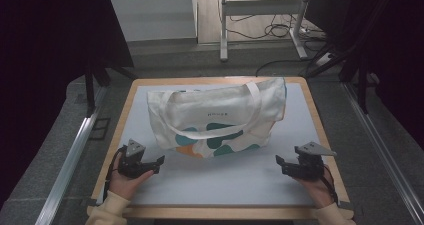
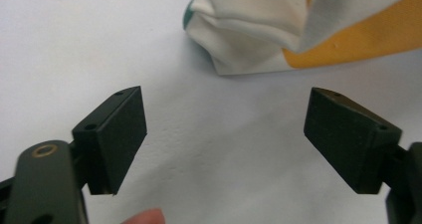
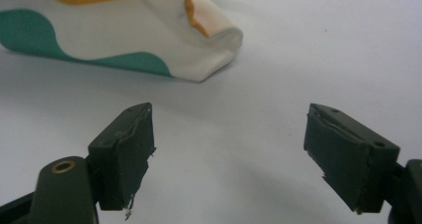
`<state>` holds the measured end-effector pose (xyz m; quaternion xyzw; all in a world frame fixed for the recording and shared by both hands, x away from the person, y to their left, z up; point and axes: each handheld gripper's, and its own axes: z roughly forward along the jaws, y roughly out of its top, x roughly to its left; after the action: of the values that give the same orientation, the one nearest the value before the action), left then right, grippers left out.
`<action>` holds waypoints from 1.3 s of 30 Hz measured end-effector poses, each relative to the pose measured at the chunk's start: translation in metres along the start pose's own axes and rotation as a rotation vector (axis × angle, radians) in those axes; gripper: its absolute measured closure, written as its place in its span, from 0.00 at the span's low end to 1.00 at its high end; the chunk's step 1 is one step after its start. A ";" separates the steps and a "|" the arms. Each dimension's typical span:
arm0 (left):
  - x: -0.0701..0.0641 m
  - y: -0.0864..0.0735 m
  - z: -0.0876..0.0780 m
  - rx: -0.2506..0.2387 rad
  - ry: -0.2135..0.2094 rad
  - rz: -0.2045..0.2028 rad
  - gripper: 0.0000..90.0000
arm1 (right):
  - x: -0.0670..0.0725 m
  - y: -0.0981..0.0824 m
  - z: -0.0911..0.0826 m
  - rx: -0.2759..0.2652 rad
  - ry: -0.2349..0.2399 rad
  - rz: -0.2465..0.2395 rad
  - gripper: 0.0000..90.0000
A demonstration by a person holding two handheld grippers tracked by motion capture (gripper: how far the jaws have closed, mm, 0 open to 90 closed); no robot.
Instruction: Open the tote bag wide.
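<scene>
A cream tote bag (image 1: 220,117) with teal and orange blobs and two long handles lies flat across the middle of the white mat (image 1: 220,182). My left gripper (image 1: 159,164) rests low at the mat's front left, jaws wide open and empty, pointing toward the bag's near left corner (image 2: 239,50). At the front right my right gripper (image 1: 280,164) is open too, with nothing between its jaws. It faces the bag's near right corner (image 3: 199,50), a short gap of bare mat between.
The mat lies on a wooden table top (image 1: 125,110) with metal rails (image 1: 70,160) along both sides. Beyond the table stand a white desk frame (image 1: 260,15) and loose cables (image 1: 280,32) on the floor. Bare mat stretches between the two grippers.
</scene>
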<state>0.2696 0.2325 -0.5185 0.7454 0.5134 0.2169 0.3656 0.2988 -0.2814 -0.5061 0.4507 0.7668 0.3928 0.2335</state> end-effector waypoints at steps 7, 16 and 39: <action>0.006 0.001 0.003 -0.004 -0.012 -0.015 0.22 | 0.003 0.001 0.003 -0.003 0.005 -0.029 0.26; 0.005 0.000 -0.002 -0.024 -0.030 -0.009 0.25 | 0.001 -0.001 -0.001 -0.015 0.002 -0.020 0.27; 0.003 0.008 -0.027 -0.085 -0.100 -0.049 0.28 | 0.000 -0.004 0.000 0.013 -0.009 -0.006 0.28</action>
<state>0.2562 0.2428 -0.4954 0.7263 0.5031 0.1920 0.4273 0.2964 -0.2822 -0.5098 0.4518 0.7696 0.3851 0.2352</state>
